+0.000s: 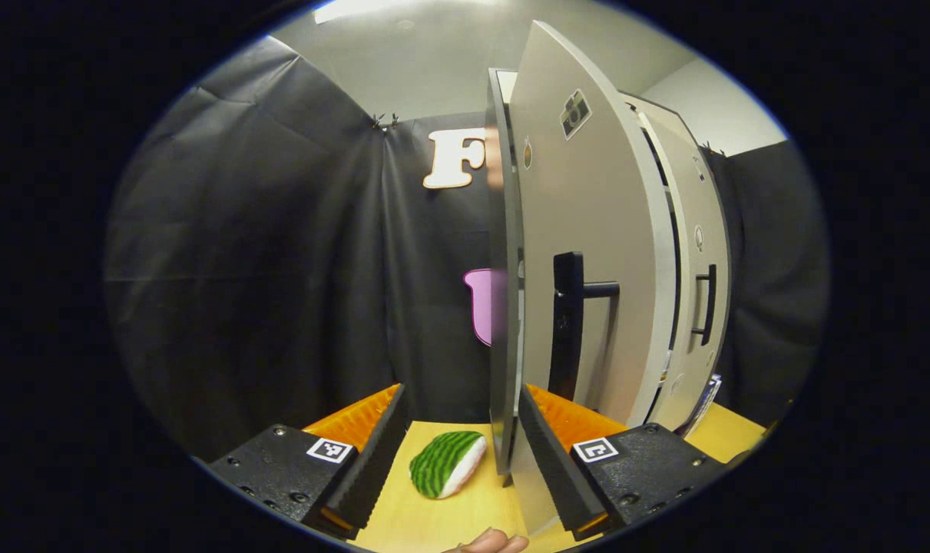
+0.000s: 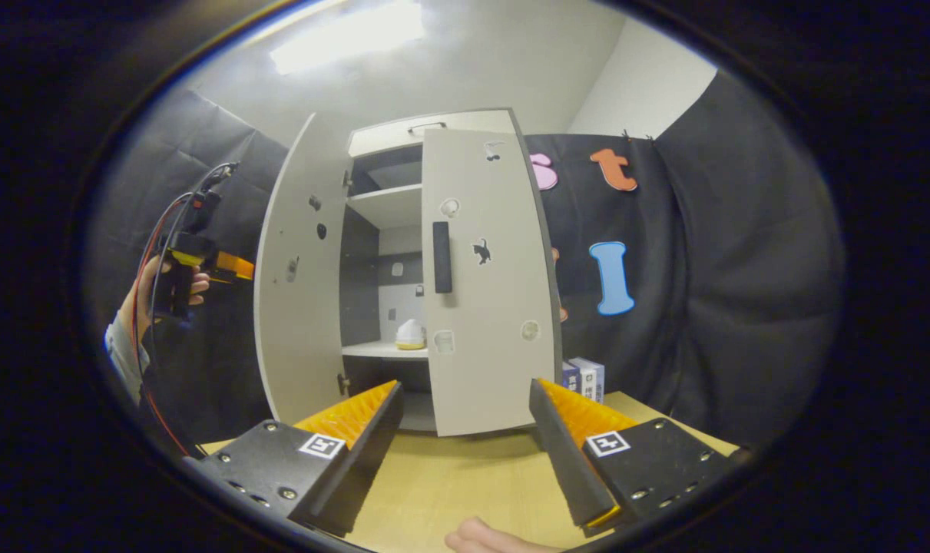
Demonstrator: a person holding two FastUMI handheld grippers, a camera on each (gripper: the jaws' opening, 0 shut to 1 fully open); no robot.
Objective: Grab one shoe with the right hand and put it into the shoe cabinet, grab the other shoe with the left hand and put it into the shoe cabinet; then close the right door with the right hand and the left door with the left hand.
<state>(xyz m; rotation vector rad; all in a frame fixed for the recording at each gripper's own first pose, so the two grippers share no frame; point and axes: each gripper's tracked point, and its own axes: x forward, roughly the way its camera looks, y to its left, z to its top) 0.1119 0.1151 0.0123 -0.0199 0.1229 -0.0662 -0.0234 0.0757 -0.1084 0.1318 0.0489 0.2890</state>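
Right gripper view | wooden table [image 2: 449,476] | black cloth wall [image 2: 741,307] | both jaws open

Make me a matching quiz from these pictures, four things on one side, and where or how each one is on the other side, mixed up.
Things:
1. green striped item
2. pale shoe
3. small boxes
4. left door

Places or states:
a. swung wide open
b. on a shelf inside the cabinet
c. lying on the table, outside the cabinet
d. standing on the table to the right of the cabinet

Pairs: 1-c, 2-b, 3-d, 4-a
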